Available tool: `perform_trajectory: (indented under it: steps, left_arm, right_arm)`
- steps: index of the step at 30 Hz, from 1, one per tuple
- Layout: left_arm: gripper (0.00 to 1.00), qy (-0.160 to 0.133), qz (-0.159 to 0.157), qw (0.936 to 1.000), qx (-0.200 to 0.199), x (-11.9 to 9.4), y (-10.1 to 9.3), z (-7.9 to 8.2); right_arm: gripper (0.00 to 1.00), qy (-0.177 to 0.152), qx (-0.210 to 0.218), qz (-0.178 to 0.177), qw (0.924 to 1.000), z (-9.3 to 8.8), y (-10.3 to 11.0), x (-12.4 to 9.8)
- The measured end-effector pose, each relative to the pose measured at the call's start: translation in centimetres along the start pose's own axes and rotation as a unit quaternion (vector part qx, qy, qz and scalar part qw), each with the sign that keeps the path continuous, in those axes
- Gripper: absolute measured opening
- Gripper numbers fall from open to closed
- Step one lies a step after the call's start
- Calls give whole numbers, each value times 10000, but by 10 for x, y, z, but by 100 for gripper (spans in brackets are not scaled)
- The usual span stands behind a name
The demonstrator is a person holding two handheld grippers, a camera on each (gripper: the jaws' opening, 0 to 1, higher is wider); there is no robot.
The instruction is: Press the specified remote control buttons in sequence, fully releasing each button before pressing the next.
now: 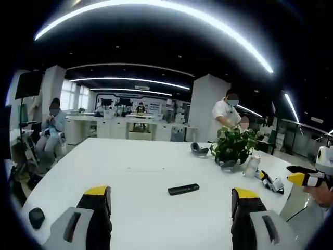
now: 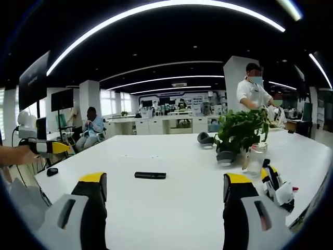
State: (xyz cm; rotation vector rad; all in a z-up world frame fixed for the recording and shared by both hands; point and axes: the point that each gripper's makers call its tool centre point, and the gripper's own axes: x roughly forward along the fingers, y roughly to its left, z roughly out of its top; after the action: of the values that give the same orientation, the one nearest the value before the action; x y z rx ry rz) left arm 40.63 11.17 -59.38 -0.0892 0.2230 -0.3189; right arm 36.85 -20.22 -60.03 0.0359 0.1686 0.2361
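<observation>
From here both views read bright below and dark above: long ceiling light strips (image 1: 156, 10) blaze white against a black ceiling, bent into arcs by the fisheye. The white surface (image 1: 140, 177) throws back an even glow with faint, soft shadows (hardly any glare). Daylight comes through the far windows (image 1: 73, 96). I see straight lines curve towards the edges, and distant figures look soft and small.

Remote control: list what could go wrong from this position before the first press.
1. The remote control lies flat and loose on the smooth table, so a slanted press may slide it.
2. Both the left gripper and the right gripper stand wide open; an open jaw tip may hit neighbouring buttons.
</observation>
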Motion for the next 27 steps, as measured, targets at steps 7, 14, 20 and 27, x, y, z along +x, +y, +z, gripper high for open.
perform_trajectory:
  steps: [7,14,20,27]
  left_arm:
    - [100,-109,271,9996,-29,-30,1,-8]
    - [100,-50,559,9984,-101,-50,10,-27]
    - [100,-178,721,9970,-221,-56,11,-34]
    - [100,-222,916,9955,-133,-59,14,-42]
  right_arm:
    - [97,55,-113,60,9999,-2,5,1]
    - [96,53,-166,72,9998,-1,6,2]
    - [96,72,-215,84,9997,-2,8,2]
    - [96,115,-346,160,9992,-4,12,2]
